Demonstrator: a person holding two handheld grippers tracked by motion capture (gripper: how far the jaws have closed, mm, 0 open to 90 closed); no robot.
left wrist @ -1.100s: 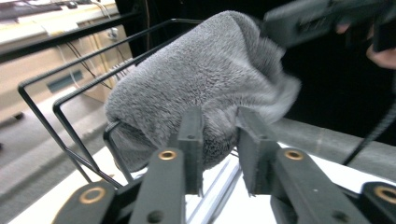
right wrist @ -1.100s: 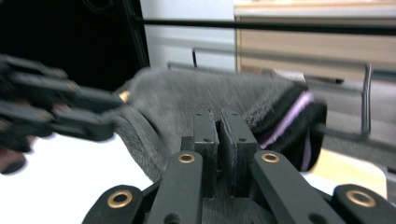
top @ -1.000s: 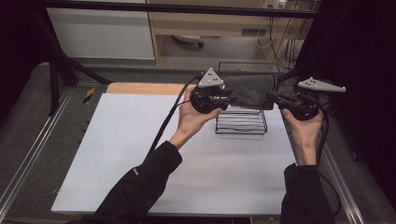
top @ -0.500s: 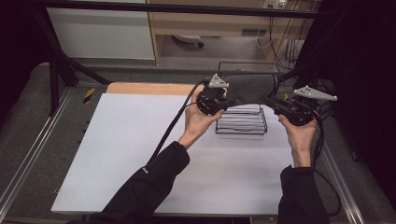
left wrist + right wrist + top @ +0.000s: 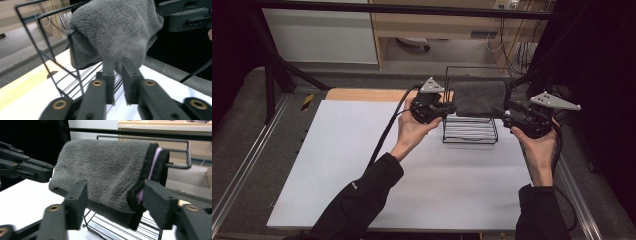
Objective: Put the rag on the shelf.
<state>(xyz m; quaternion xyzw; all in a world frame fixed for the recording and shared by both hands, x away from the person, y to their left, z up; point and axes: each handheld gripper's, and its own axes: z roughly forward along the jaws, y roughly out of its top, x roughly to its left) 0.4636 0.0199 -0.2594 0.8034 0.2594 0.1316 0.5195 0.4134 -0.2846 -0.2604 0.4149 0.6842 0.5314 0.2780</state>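
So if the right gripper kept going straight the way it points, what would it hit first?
Most likely the grey towel draped over the wire rack: the right gripper points at its dark-hemmed end, jaws open on either side of it and just been opening. Depth is hard to judge.

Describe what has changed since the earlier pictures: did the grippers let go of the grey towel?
The grey towel now hangs over the wire rack. The right gripper has just been opening; its pads stand apart from the towel. The left gripper is nearly closed, just below the towel. The rack has not moved.

The grey towel hides the wire rack's top rail
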